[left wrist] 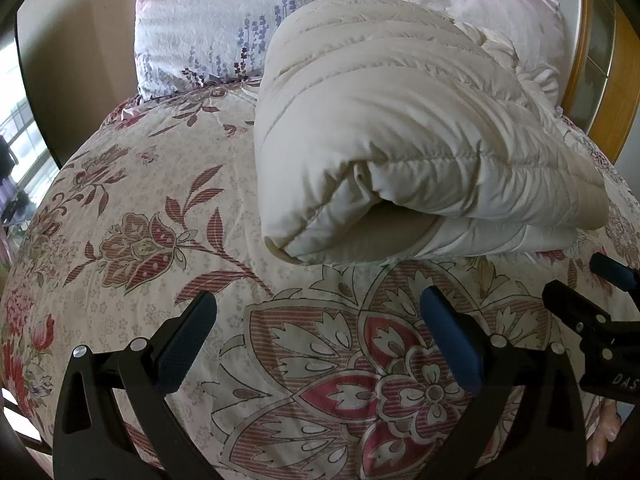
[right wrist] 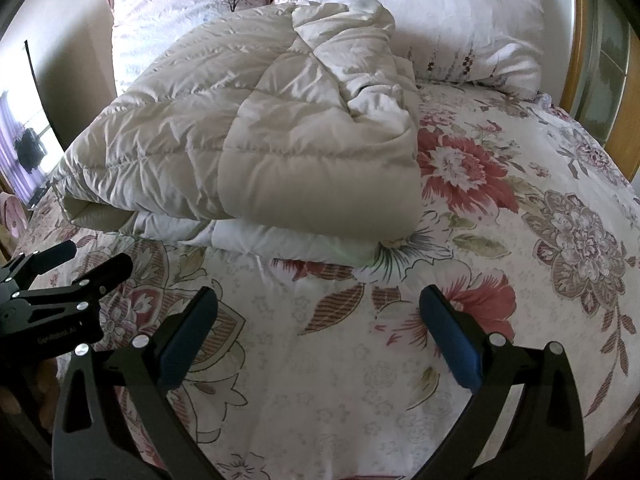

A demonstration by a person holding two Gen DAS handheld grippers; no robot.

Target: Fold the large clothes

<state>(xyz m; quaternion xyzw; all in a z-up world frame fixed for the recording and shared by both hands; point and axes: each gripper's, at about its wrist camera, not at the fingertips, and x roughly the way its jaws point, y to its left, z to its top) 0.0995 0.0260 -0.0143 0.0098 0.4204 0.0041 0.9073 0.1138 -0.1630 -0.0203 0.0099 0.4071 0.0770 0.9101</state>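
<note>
Evidently both sets of fingers are released and empty: the left gripper [left wrist: 318, 338] and right gripper [right wrist: 319, 336] hover spread above the bed [right wrist: 520, 280], just short of the padded cream garment [right wrist: 248, 148], which lies folded near the pillows [right wrist: 460, 20], seemingly finished.

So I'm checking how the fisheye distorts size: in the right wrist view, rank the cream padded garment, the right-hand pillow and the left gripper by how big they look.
Largest to smallest:
1. cream padded garment
2. right-hand pillow
3. left gripper, though it is partly cut off at the frame edge.
</note>
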